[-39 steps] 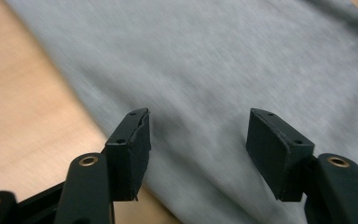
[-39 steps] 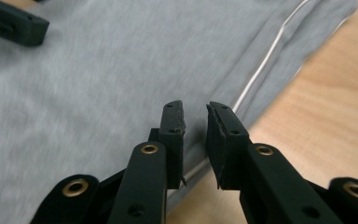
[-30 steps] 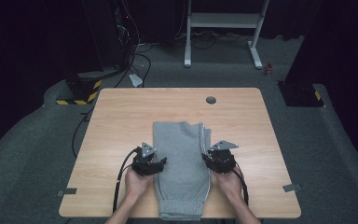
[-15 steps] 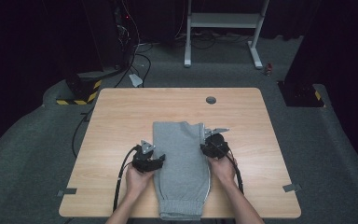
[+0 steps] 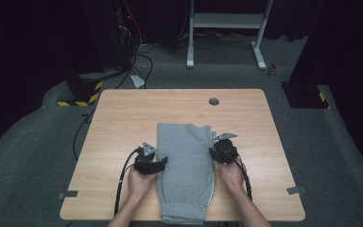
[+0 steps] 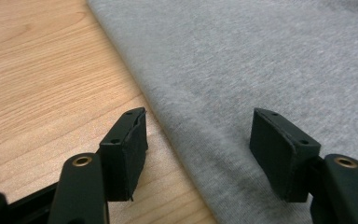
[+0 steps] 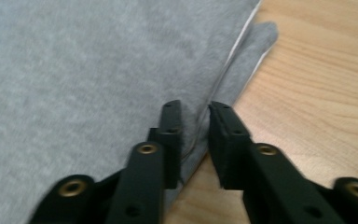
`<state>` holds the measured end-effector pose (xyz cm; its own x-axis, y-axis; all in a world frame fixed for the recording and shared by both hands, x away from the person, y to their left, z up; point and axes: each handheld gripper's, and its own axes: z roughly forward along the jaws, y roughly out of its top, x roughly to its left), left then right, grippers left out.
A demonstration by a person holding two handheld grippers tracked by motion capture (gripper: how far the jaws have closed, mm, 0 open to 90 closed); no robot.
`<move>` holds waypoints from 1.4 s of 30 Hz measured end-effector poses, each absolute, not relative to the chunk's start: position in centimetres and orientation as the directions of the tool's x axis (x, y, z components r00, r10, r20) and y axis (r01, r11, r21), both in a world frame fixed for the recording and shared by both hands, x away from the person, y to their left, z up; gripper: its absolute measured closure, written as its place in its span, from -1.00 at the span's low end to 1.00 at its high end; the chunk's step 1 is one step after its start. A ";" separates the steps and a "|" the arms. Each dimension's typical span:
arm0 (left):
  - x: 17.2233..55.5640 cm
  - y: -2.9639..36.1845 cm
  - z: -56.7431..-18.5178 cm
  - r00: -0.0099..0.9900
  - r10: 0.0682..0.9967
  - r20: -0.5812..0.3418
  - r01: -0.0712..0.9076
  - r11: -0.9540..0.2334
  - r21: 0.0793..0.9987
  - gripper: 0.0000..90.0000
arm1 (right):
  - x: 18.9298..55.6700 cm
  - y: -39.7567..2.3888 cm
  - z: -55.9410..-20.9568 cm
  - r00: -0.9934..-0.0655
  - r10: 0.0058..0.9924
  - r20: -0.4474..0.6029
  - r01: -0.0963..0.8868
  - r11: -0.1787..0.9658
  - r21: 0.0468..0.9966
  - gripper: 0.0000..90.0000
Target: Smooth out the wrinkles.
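Observation:
A grey folded garment [image 5: 186,170] with a ribbed cuff lies lengthwise on the wooden table [image 5: 123,118]. My left gripper [image 5: 163,161] rests at its left edge. In the left gripper view the gripper [image 6: 198,149] is open wide, one jaw over bare wood and the other over the grey cloth [image 6: 242,60]. My right gripper [image 5: 212,153] is at the garment's right edge. Its jaws [image 7: 193,135] stand a narrow gap apart and have just been opening. The cloth's edge with a white stripe [image 7: 242,37] lies between them, and the pads do not press on it.
A round cable hole [image 5: 213,100] sits near the table's far edge. Cables trail from both grippers toward the near edge. Beyond the table, on the grey floor, stand a white desk frame [image 5: 227,28] and dark equipment with yellow-black tape [image 5: 80,94].
The right hand has shifted a little away from me along the garment's right edge, closer to the cloth. The left hand and the garment have stayed put.

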<state>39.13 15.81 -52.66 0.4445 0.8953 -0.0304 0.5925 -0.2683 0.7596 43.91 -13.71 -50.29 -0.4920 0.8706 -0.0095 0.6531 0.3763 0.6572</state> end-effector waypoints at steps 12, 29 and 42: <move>39.0 15.6 -52.7 0.440 0.898 -0.018 0.592 -0.275 0.758 -0.18 | 48.5 -11.6 -49.4 -0.393 0.919 -0.010 0.669 0.294 0.683 0.47; 39.1 15.6 -52.6 0.438 0.899 -0.023 0.594 -0.270 0.758 -0.20 | 48.5 -13.4 -50.4 -0.353 0.934 -0.053 0.699 0.301 0.649 0.48; 36.9 14.3 -51.7 0.569 0.821 -0.037 0.572 -0.364 0.735 -0.20 | 40.3 -13.3 -50.6 -0.576 0.817 -0.007 0.572 0.410 0.711 0.48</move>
<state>36.90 14.25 -51.66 0.5691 0.8214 -0.0365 0.5724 -0.3640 0.7348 40.33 -13.32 -50.59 -0.5764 0.8171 -0.0070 0.5721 0.4097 0.7106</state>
